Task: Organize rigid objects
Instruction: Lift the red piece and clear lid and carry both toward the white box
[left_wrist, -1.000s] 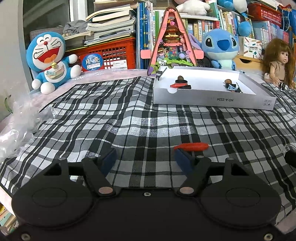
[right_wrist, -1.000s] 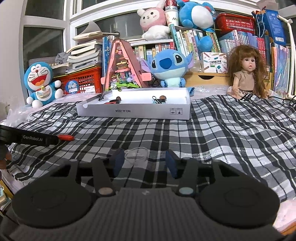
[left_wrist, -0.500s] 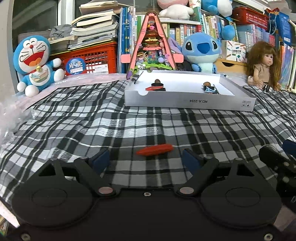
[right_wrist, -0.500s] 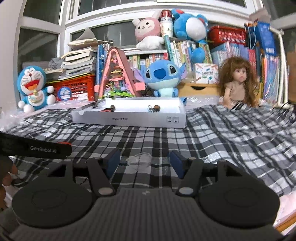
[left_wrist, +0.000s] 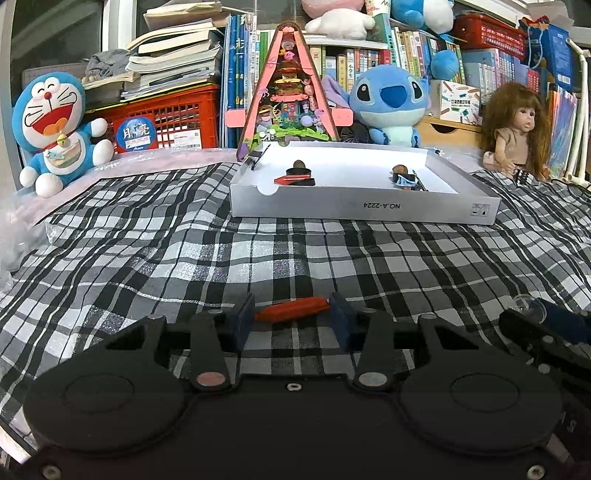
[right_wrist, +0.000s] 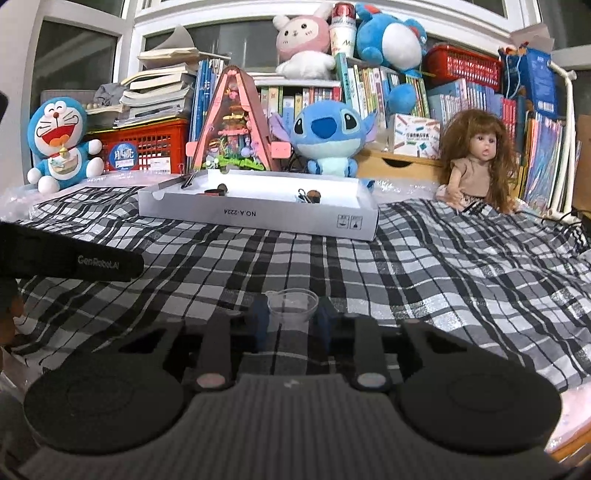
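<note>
On the plaid cloth a red elongated piece (left_wrist: 291, 309) lies crosswise between the blue pads of my left gripper (left_wrist: 291, 317). Its jaws are closing, and the pads meet the piece's two ends. My right gripper (right_wrist: 291, 319) is closing on a small clear plastic cup (right_wrist: 291, 308), with a pad against each side. Farther back stands a white cardboard box (left_wrist: 362, 208), also seen as the white box (right_wrist: 258, 214) in the right wrist view. It holds a few small dark and red items (left_wrist: 295, 179). The cup (left_wrist: 528, 306) shows at the left view's right edge.
Behind the box stand a pink triangular toy house (left_wrist: 290, 88), a blue plush (left_wrist: 391, 99), a Doraemon plush (left_wrist: 55, 129), a doll (left_wrist: 517, 129) and a red crate (left_wrist: 166, 118) before bookshelves. Crinkled plastic (left_wrist: 14, 229) lies at the far left. The left tool's black casing (right_wrist: 74, 258) crosses the right view.
Both pairs of jaws have narrowed. The left pads now touch the red piece's ends; the right pads have come in against the clear cup.
</note>
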